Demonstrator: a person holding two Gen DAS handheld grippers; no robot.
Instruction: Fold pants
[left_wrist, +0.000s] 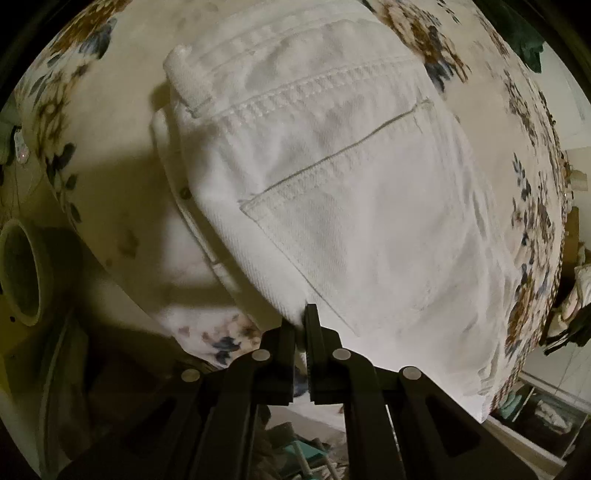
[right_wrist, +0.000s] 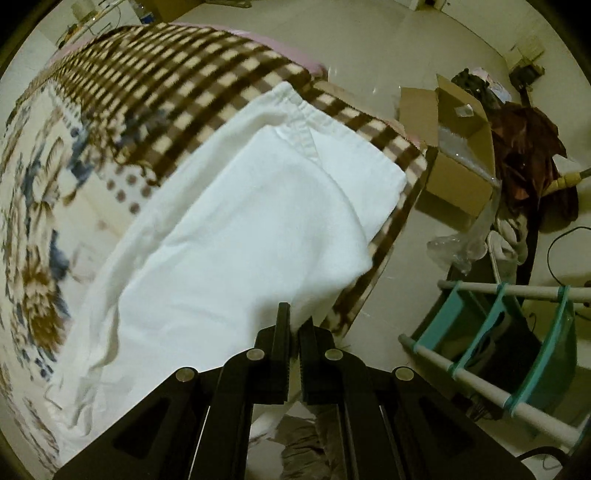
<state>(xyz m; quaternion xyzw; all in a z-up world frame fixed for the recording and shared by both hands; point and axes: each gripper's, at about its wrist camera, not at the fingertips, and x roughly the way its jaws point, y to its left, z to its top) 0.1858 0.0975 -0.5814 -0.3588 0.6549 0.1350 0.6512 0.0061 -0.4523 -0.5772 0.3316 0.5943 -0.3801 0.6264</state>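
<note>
White pants (left_wrist: 332, 177) lie on a floral bedspread (left_wrist: 110, 122), waistband and back pocket facing up in the left wrist view. My left gripper (left_wrist: 301, 325) is shut on the near edge of the pants' seat part. In the right wrist view the pants' legs (right_wrist: 229, 229) stretch away across the bed toward their hems, over a brown checked blanket (right_wrist: 166, 74). My right gripper (right_wrist: 293, 325) is shut on the near edge of the leg fabric at the bed's side.
A roll of tape (left_wrist: 18, 273) sits at the left of the bed. Beside the bed on the floor are a cardboard box (right_wrist: 458, 155), a dark red cloth (right_wrist: 528, 147), plastic wrap (right_wrist: 458, 243) and a teal rack with white bars (right_wrist: 498, 343).
</note>
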